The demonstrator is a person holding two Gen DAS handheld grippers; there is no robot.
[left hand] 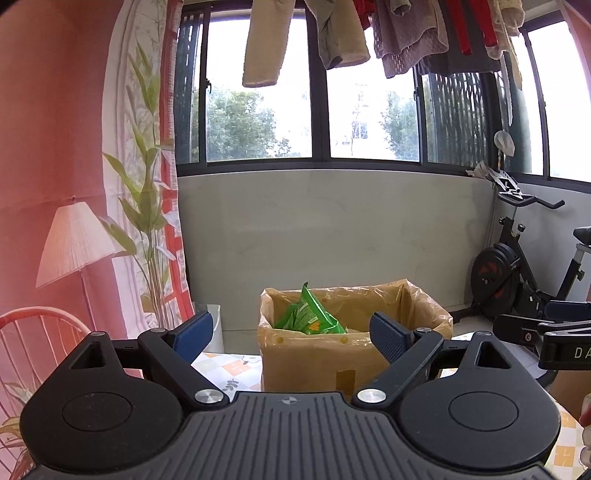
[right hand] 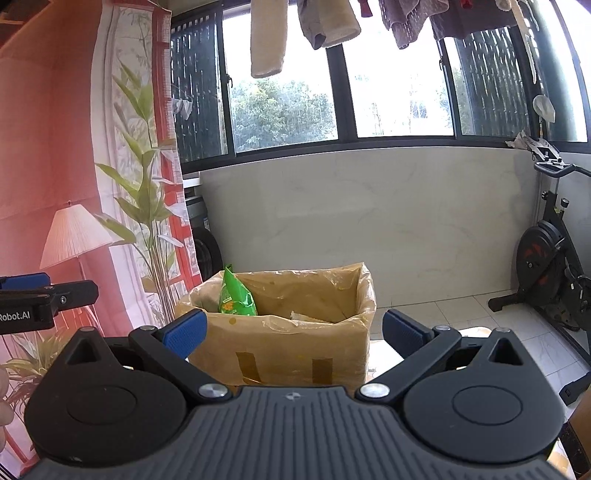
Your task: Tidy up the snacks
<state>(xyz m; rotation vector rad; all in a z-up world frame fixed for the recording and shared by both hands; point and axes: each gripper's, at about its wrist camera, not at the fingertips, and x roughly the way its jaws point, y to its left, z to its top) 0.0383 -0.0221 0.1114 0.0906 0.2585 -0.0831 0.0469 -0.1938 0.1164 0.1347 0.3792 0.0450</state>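
Note:
A cardboard box [left hand: 306,365] lined with a clear plastic bag stands on the table ahead; it also shows in the right wrist view [right hand: 295,354]. Green snack packets [left hand: 308,315] stick up inside its left part, seen as one green packet [right hand: 236,293] from the right wrist. A pale packet [right hand: 306,316] lies lower inside. My left gripper [left hand: 291,338] is open and empty, short of the box. My right gripper [right hand: 293,332] is open and empty, also short of the box. Each gripper shows at the edge of the other's view [left hand: 554,332] [right hand: 40,299].
The table has a patterned cloth [left hand: 225,373]. An exercise bike [left hand: 517,273] stands at the right by the window wall. A red chair [left hand: 33,332] and a printed curtain with a lamp and plant [left hand: 74,240] are at the left. Laundry [left hand: 332,33] hangs overhead.

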